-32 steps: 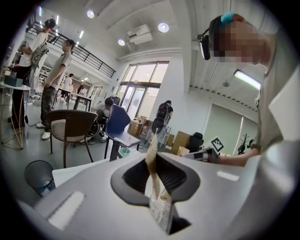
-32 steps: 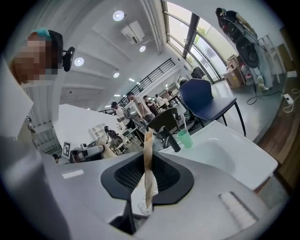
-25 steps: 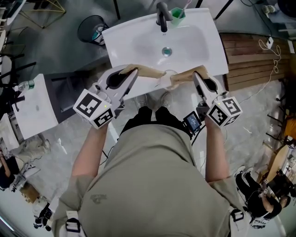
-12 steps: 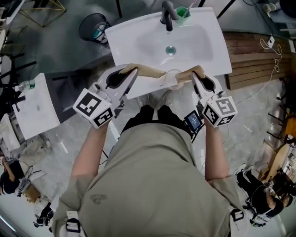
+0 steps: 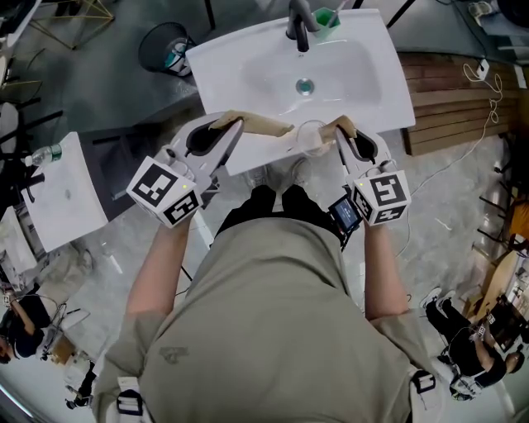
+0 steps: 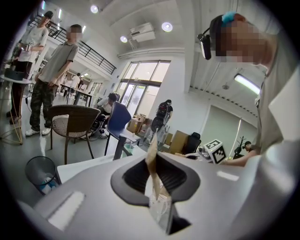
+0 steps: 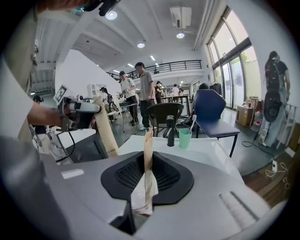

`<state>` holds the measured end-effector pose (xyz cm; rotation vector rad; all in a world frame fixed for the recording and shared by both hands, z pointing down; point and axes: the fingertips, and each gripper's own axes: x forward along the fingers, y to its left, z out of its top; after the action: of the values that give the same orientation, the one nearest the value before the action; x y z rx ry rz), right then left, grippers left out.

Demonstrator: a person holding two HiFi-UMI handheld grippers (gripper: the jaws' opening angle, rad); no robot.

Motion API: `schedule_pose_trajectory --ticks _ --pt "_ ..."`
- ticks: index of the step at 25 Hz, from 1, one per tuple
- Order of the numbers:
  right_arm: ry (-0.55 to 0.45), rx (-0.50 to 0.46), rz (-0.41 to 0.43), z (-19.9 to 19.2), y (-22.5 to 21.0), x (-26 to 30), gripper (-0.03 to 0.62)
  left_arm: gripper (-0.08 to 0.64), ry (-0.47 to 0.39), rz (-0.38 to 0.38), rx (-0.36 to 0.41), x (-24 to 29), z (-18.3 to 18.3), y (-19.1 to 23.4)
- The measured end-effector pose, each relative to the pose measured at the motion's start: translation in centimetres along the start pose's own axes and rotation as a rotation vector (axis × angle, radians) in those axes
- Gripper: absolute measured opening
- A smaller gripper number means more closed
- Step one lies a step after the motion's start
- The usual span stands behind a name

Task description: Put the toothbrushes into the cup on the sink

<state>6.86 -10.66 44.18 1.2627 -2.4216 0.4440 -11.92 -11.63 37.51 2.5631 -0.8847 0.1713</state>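
A white sink (image 5: 248, 78) lies ahead, with a black faucet (image 5: 299, 16) and a green cup (image 5: 325, 18) at its back rim. The right gripper view shows the cup (image 7: 185, 138) with one toothbrush (image 7: 192, 123) standing in it. Over the sink's front edge both grippers hold one toothbrush package, made of tan card (image 5: 266, 125) with a clear plastic blister (image 5: 307, 139). My left gripper (image 5: 234, 125) is shut on the left card end (image 6: 152, 164). My right gripper (image 5: 341, 130) is shut on the right card end (image 7: 147, 159). The brush inside is not clearly visible.
A black waste bin (image 5: 163, 48) stands left of the sink and a white side table (image 5: 62, 190) sits further left. Wooden decking (image 5: 450, 99) lies to the right. Chairs (image 6: 70, 124) and standing people (image 7: 146, 91) fill the room beyond.
My right gripper has shifted a little left and its card end has tipped more upright. The left gripper has hardly moved. Both still grip the package.
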Motion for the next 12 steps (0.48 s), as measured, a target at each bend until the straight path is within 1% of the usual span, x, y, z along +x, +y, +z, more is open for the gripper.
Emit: schedule_pose_trajectory --ticks 2,12 --pt "0.007 -0.021 -0.004 -0.2 0.3 0.3 0.06 0.04 0.001 0.0 -0.001 -0.2 0.0 0.1" --pt "0.032 -0.04 -0.031 -1.2 0.5 1.3 0.06 0.04 0.009 0.006 -0.006 -0.8 -0.2 0.9"
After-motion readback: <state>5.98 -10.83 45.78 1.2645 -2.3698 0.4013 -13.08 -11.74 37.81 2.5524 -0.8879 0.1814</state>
